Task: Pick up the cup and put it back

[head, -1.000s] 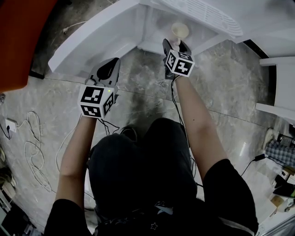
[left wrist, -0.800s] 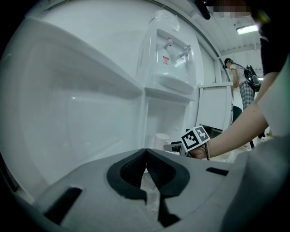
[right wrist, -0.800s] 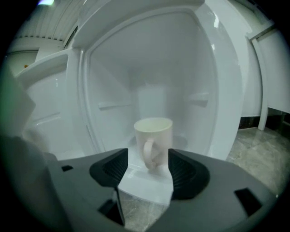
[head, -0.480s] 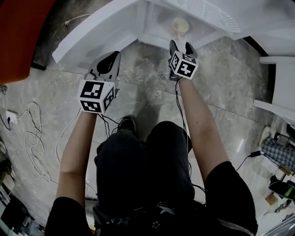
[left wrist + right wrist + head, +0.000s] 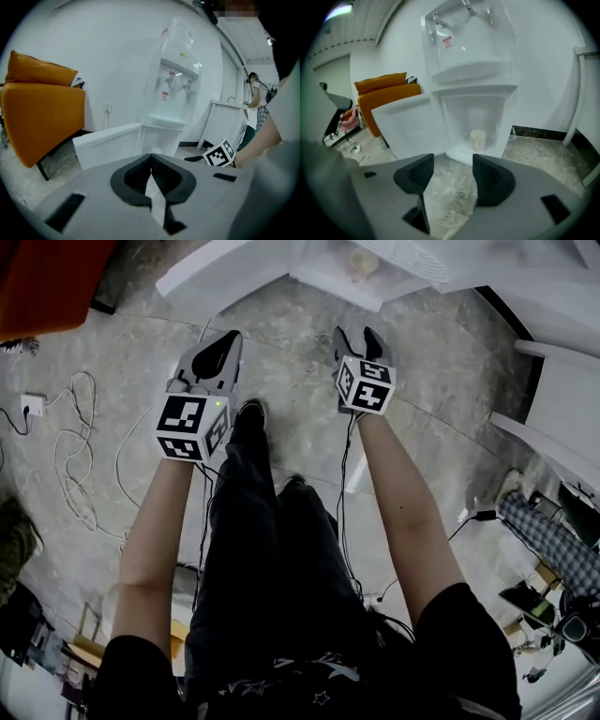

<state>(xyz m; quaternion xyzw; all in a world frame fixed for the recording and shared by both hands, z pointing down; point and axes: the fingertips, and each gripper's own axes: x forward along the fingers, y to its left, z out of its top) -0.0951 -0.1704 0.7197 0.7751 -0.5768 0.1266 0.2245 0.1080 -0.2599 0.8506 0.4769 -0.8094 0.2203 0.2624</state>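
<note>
Two grippers hang clear of the work. Small cream-coloured cup [image 5: 478, 139] stands on the floor of the white water dispenser's open lower compartment [image 5: 457, 117], apparently returned. Right gripper [image 5: 451, 165] jaws apart, closing on nothing; left gripper [image 5: 151, 161] clenched, empty.

Dispenser cabinet shelf [image 5: 461, 150] w/ cup [image 5: 477, 138] on it.

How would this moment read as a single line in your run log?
cup: upright inside dispenser cabinet, door open | right tool: empty, jaws apart but closing, clear of cup | left tool: shut, empty
</note>
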